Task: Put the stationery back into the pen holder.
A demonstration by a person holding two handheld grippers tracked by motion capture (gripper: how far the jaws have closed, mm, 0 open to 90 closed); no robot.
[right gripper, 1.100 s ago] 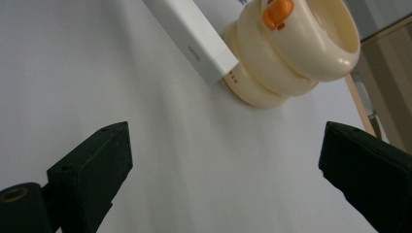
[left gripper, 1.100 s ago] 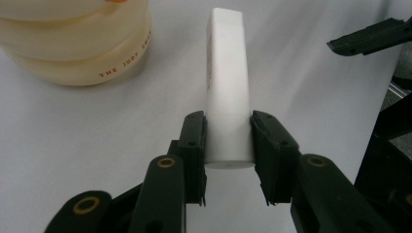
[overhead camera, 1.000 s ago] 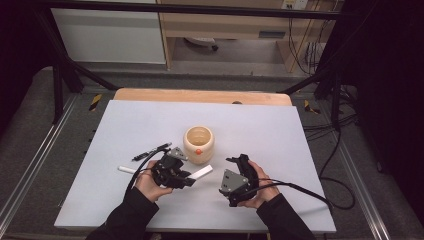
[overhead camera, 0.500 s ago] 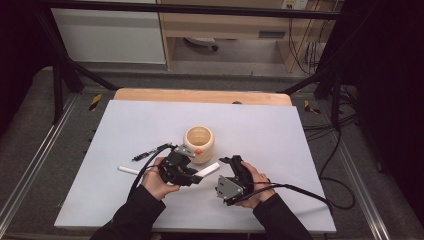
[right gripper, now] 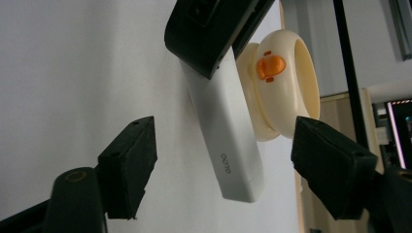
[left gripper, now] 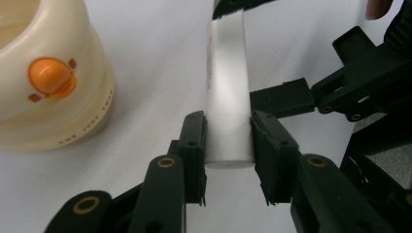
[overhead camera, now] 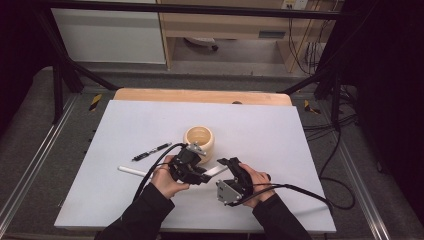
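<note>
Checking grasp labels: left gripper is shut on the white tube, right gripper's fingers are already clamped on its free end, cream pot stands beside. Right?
Not quite. The right gripper isn't clamped: the right gripper view shows its fingers either side of the white tube, clear of it, having just been closing. The rest holds: the left gripper is shut on the tube, and the cream pot stands beside.

left gripper (overhead camera: pixel 206 172): fingers clamped | right gripper (overhead camera: pixel 223 163): fingers apart, just been closing

The cream duck-faced cup (left gripper: pixel 53 77) is running off the left gripper view's top and left edges. Small lettering on the white tube (right gripper: pixel 228 145) is staying too tiny to read.
</note>
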